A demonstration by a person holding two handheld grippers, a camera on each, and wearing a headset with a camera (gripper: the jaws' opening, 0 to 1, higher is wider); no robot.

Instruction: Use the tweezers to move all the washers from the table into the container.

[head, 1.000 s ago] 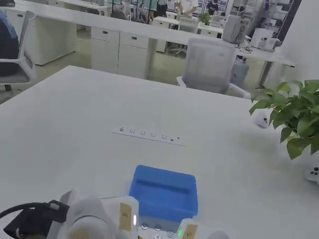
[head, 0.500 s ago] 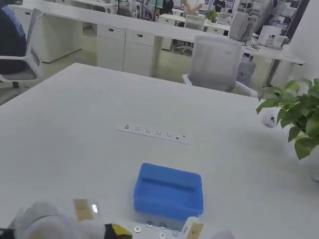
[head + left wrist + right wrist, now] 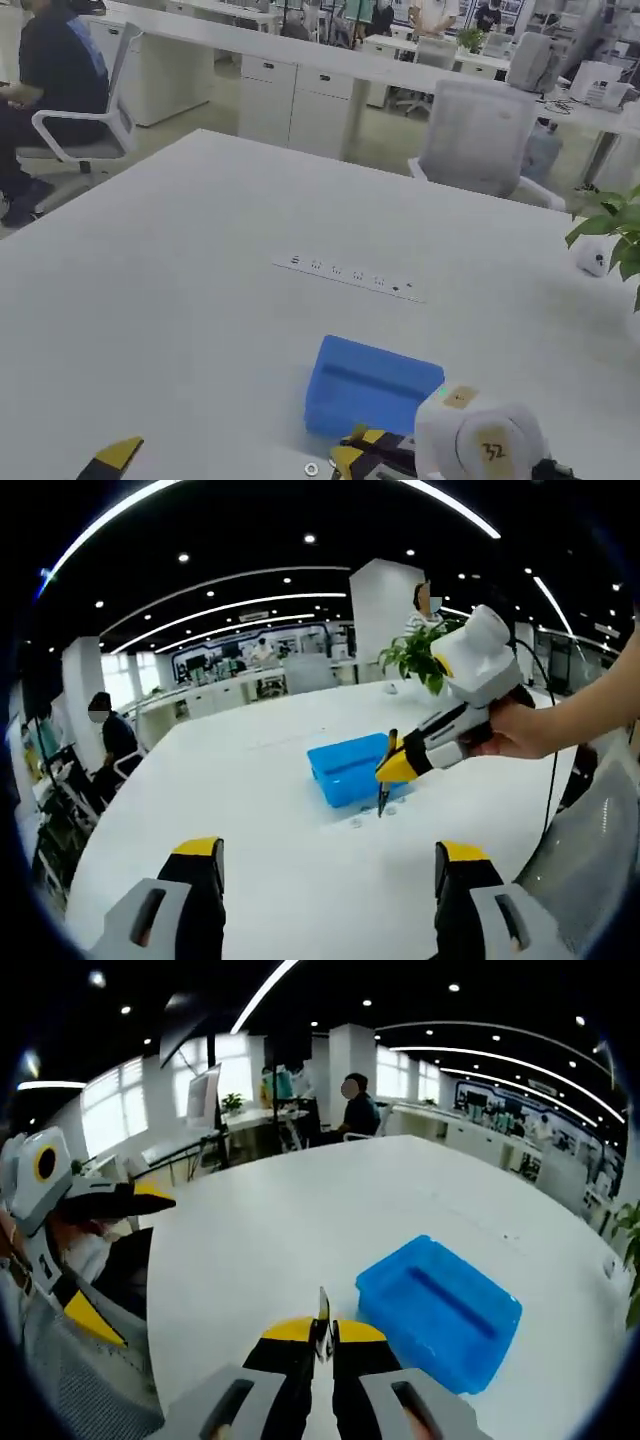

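Two small round metal washers lie on the white table, just beside the low wall of the shallow blue plastic container, on the side that faces the person. The head view shows one such ring at its bottom edge, in front of the container.

The right claw is clenched on the thin dark metal tweezers. In the left gripper view the tweezers stand almost upright with the points down, and their tip is very near the washers. I cannot tell if the tip touches the table or already pinches a washer, because it is too small to see.

The left claw is released, with its jaws wide apart and nothing between them. It looks toward the container from well apart.

I judge that the right hand does the work, since it is much nearer. The washers lie directly under the tweezers and the container is just behind them, so the coming move seems to need only a short lift over the wall.
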